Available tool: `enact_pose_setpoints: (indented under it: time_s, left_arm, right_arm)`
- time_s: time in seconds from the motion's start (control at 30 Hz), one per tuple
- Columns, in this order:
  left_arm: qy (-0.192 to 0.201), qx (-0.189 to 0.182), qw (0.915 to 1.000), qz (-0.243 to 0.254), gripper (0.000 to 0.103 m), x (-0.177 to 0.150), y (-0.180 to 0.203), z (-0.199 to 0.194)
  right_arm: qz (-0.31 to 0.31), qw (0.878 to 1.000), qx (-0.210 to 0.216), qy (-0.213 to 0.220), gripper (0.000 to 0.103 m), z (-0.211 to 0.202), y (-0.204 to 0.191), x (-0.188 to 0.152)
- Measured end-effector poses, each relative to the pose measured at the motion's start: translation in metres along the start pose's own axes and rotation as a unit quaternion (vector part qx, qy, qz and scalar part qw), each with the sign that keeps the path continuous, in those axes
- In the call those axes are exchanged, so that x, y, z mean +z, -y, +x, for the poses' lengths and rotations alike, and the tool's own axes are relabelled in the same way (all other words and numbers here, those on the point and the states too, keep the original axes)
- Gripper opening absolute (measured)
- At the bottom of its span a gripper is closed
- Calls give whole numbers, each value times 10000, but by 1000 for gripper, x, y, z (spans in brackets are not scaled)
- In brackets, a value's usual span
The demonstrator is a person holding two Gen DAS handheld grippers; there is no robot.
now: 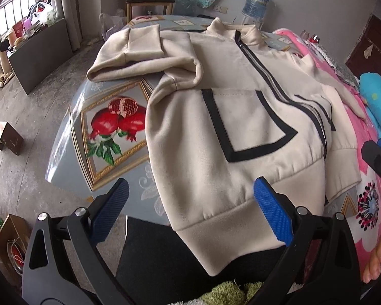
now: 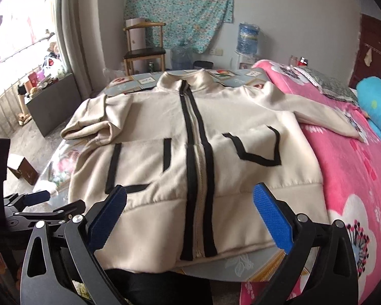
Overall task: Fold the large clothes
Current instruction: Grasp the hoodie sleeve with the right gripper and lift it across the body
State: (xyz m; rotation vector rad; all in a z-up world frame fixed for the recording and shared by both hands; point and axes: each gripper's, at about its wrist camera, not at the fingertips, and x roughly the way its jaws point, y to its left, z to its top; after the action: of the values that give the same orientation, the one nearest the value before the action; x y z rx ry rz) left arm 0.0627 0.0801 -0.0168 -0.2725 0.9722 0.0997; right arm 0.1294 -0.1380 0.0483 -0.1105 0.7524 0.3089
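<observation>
A cream zip-up jacket [image 1: 241, 117] with black zipper trim and black-outlined pockets lies face up on a table [image 1: 106, 127] with a fruit-print cover. Its left sleeve [image 1: 139, 58] is folded in across the shoulder. Its right sleeve [image 2: 325, 117] stretches onto the pink bedspread. The hem hangs over the near table edge. My left gripper [image 1: 190, 211] is open and empty, just above the hem's left corner. My right gripper [image 2: 190, 216] is open and empty above the hem near the zipper [image 2: 198, 167]. The left gripper also shows in the right wrist view [image 2: 38, 198].
A bed with a pink flowered blanket [image 2: 355, 183] adjoins the table on the right, with a blue pillow [image 2: 376, 101]. A wooden chair [image 2: 142, 50] and water bottles [image 2: 247, 38] stand at the far wall. A small box [image 1: 5, 137] sits on the concrete floor at left.
</observation>
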Motion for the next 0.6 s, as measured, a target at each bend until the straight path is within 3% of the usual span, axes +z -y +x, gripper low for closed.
enact_pose_setpoints:
  time_s: [0.13, 0.23, 0.3, 0.37, 0.47, 0.57, 0.6]
  left_arm:
    - [365, -42, 9993, -37, 95, 24, -22, 1]
    - [578, -56, 9982, -146, 95, 41, -41, 5]
    - [704, -296, 9969, -201, 95, 50, -54, 8]
    - [741, -326, 9961, -363, 95, 59, -67, 16]
    - [653, -51, 9971, -375, 95, 71, -78, 33]
    - [465, 247, 9981, -331, 95, 79, -85, 56]
    - [441, 232, 9982, -330, 95, 81, -86, 61]
  right_arm:
    - [-73, 9966, 816, 131, 97, 13, -12, 52]
    - [-70, 9882, 1528, -12, 97, 38, -26, 96]
    - [-73, 9803, 1962, -198, 97, 56, -41, 120]
    - [-33, 9673, 2482, -527, 97, 82, -61, 143]
    - [121, 9416, 3128, -1244, 97, 133, -92, 166]
    - [327, 9148, 3469, -2044, 97, 191, -122, 171]
    - [341, 9083, 3496, -2271, 91, 211, -132, 170]
